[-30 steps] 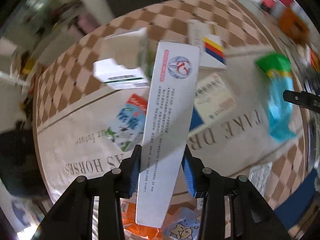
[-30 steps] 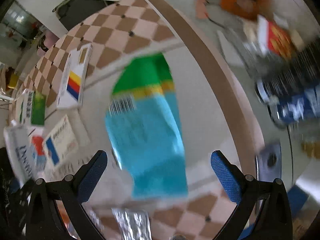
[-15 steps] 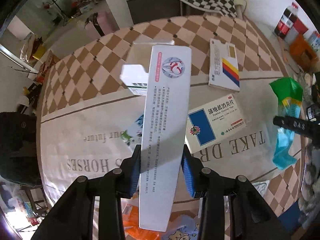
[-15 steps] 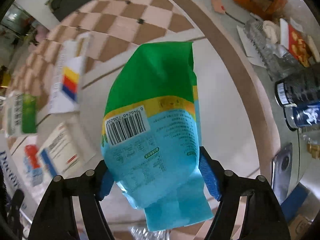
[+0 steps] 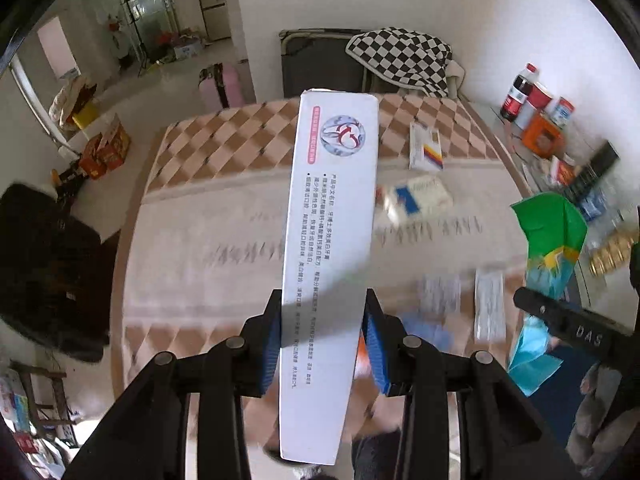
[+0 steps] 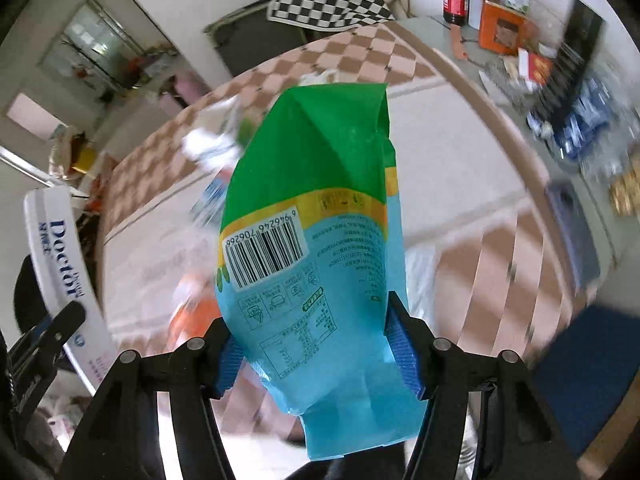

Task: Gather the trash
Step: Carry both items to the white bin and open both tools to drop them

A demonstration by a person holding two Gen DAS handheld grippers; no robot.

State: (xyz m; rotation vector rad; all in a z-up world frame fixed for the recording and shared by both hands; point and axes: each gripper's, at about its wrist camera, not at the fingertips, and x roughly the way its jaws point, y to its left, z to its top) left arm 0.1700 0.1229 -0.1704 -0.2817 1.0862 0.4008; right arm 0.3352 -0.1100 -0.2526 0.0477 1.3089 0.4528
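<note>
My left gripper [image 5: 324,344] is shut on a long white toothpaste box [image 5: 330,248] and holds it well above the round table [image 5: 224,240]. My right gripper [image 6: 316,356] is shut on a green and blue snack bag [image 6: 316,240], also lifted off the table. The bag also shows in the left wrist view [image 5: 548,264] at the right, and the toothpaste box in the right wrist view [image 6: 60,280] at the left. On the table lie a blue and white medicine box [image 5: 416,196] and a white box with coloured stripes [image 5: 426,148].
Foil blister packs [image 5: 488,304] and orange and blue wrappers [image 5: 424,332] lie near the table's front edge. A side counter at the right holds a cola bottle [image 5: 518,92], cans and an orange box [image 5: 542,136]. A dark chair [image 5: 48,272] stands at the left.
Both grippers have risen away from the table with their loads. The right gripper closed on the snack bag and lifted it. The views now tilt up and show the room.
</note>
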